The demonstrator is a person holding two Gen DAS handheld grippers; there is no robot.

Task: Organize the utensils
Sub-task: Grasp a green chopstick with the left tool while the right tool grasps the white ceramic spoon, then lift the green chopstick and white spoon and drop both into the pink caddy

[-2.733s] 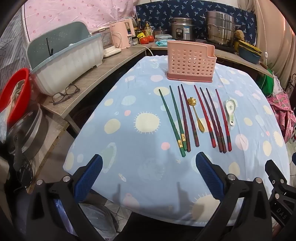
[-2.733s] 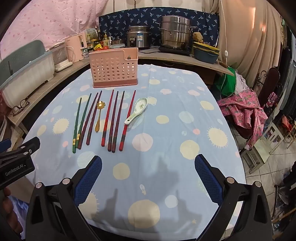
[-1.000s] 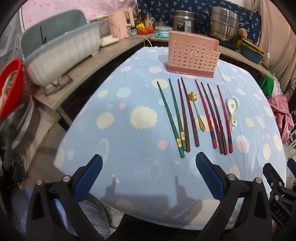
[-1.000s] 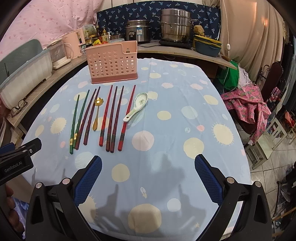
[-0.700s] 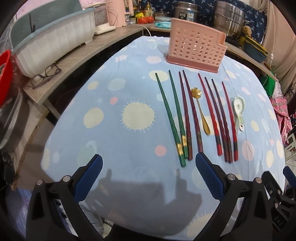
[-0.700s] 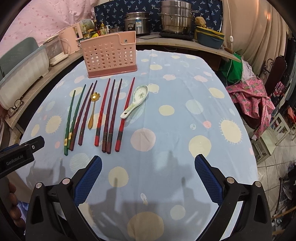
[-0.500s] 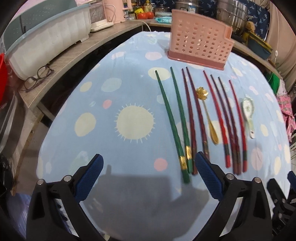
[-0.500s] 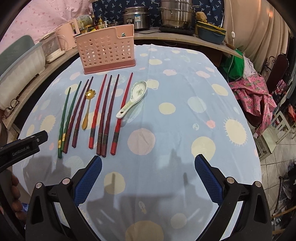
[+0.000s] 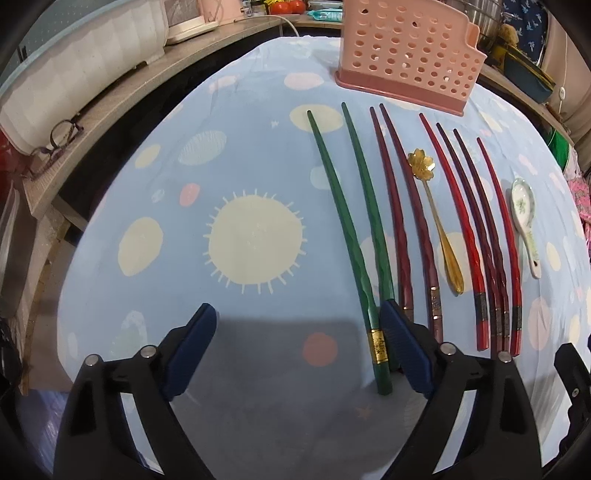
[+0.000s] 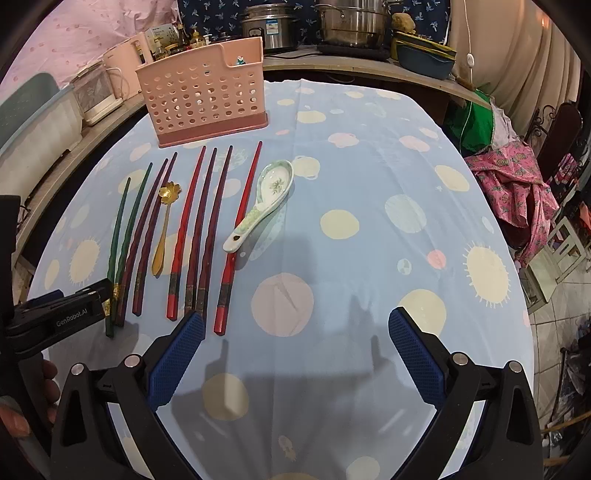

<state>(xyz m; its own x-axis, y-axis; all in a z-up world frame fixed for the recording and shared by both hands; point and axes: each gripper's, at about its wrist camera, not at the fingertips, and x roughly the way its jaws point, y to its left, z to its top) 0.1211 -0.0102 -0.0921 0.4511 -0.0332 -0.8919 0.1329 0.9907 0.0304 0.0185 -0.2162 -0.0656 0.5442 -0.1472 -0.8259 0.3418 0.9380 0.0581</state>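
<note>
Step in hand: the left gripper (image 9: pixel 297 334) is low over the near ends of the two green chopsticks (image 9: pixel 345 221); nothing is lifted yet, so this looks like the approach to the first pick.
Left fingers: spread wide, empty; the right-hand pad (image 9: pixel 404 350) sits over the inner green stick's near end, while the outer stick lies just inside it.
Right gripper (image 10: pixel 295 350): fingers wide apart, holding nothing, near edge of the table, right of the row.
Utensils: a row in front of the pink perforated holder (image 10: pixel 202 90): green pair far left, then a maroon pair (image 9: pixel 404 214), gold flower spoon (image 9: pixel 436 218), four red chopsticks (image 9: pixel 476 236), ceramic soup spoon (image 10: pixel 264 201) at the right.
Next move: probably shift slightly right so both green sticks fall between the pads, then close and carry them to the holder at the far side.
Surface: blue tablecloth (image 10: pixel 369 192) with suns and dots; soft cloth, so thin sticks may roll or pinch fabric.
Room: counter behind with steel pots (image 10: pixel 351 22), a rice cooker, and eyeglasses (image 9: pixel 61 138) on the left ledge.
</note>
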